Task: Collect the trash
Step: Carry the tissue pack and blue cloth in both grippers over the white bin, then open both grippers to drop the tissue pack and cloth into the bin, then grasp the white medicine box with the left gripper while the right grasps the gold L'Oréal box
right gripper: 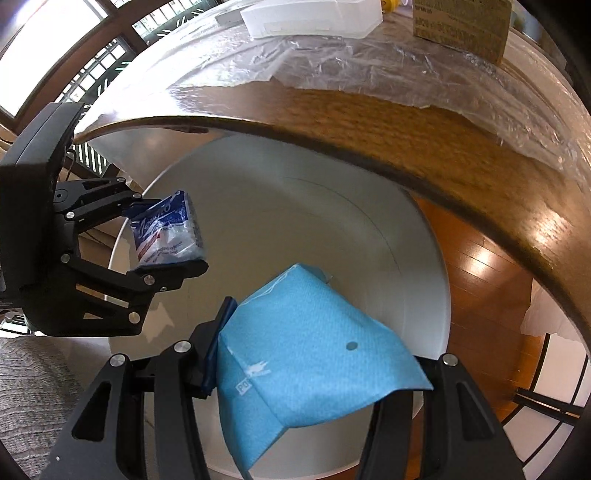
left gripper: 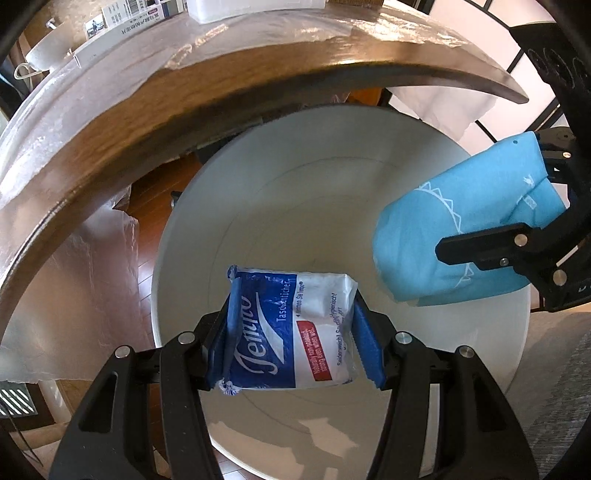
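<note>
My left gripper (left gripper: 291,332) is shut on a blue and white Tempo tissue pack (left gripper: 291,328), its blue pads pressing both sides. The pack hangs over the mouth of a white round bin (left gripper: 295,206). My right gripper (right gripper: 317,354) is shut on a folded light blue paper napkin (right gripper: 306,343), also above the bin (right gripper: 295,206). In the left wrist view the napkin (left gripper: 454,229) shows at the right with the right gripper (left gripper: 517,206) around it. In the right wrist view the tissue pack (right gripper: 166,229) sits in the left gripper (right gripper: 162,236) at the left.
A wooden table (left gripper: 155,110) with a clear plastic sheet (right gripper: 332,59) curves just beyond the bin. A white box (right gripper: 314,18) and a cardboard box (right gripper: 461,26) stand on it. Wooden floor (right gripper: 480,288) lies beside the bin, grey carpet (right gripper: 33,398) on the near side.
</note>
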Action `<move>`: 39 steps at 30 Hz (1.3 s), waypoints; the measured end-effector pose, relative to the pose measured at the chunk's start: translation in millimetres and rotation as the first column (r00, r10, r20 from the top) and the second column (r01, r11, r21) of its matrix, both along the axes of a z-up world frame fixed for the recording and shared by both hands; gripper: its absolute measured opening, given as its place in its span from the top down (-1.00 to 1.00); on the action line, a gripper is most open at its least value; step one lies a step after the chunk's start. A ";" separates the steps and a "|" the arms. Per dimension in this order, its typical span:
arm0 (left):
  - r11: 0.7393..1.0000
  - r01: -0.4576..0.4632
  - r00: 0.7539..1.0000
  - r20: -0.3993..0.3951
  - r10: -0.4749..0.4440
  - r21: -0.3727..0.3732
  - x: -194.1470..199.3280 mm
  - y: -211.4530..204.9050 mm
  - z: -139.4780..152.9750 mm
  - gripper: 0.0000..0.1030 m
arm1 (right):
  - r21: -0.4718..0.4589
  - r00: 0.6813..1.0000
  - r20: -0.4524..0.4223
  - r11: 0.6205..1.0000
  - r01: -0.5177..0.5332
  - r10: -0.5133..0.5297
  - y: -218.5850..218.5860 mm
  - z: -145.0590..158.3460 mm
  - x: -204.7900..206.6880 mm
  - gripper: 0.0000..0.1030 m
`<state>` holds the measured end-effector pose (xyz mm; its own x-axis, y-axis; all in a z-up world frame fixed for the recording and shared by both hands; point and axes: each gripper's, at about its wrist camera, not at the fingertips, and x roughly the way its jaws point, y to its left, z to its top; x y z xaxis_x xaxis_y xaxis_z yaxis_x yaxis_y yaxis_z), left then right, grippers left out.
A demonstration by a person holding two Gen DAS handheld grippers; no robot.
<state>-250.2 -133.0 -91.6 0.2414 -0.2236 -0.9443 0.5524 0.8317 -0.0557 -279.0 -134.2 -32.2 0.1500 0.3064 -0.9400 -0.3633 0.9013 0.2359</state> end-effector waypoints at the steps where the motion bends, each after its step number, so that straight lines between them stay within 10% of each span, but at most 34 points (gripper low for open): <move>1: 1.000 0.001 1.000 -0.001 -0.001 0.001 0.8 -0.3 -1.7 -0.13 | -0.003 1.000 -0.001 1.000 -0.001 0.001 0.4 -0.7 0.7 0.00; 11: 1.000 0.020 1.000 0.006 -0.020 -0.019 -2.9 -10.7 -1.3 -0.14 | -0.012 1.000 0.000 1.000 -0.016 0.016 18.5 -6.8 7.3 -0.06; 14: 1.000 0.005 1.000 0.014 -0.005 -0.021 -4.0 -6.1 4.1 -0.48 | -0.031 0.998 0.057 0.999 0.010 -0.008 14.9 6.4 4.7 -0.60; 20: 0.997 -0.022 1.000 0.016 0.023 -0.076 -3.1 12.5 31.0 -0.50 | 0.006 0.989 0.122 0.996 0.088 -0.088 -4.0 44.6 1.4 -0.67; 25: 0.983 -0.015 0.990 0.132 0.040 -0.183 -4.4 32.1 101.8 -0.79 | -0.003 0.913 0.371 0.983 0.181 -0.167 -16.7 120.6 -10.7 -0.92; 29: 0.963 -0.107 0.936 0.303 0.182 -0.246 14.4 49.4 152.0 -0.98 | -0.021 0.828 0.509 0.958 0.286 -0.237 -24.8 150.9 4.9 -0.92; 39: 0.936 -0.280 0.908 0.258 0.330 -0.213 105.8 42.5 131.7 -0.98 | -0.055 0.816 0.493 0.925 0.376 -0.302 -17.3 125.1 91.5 -0.92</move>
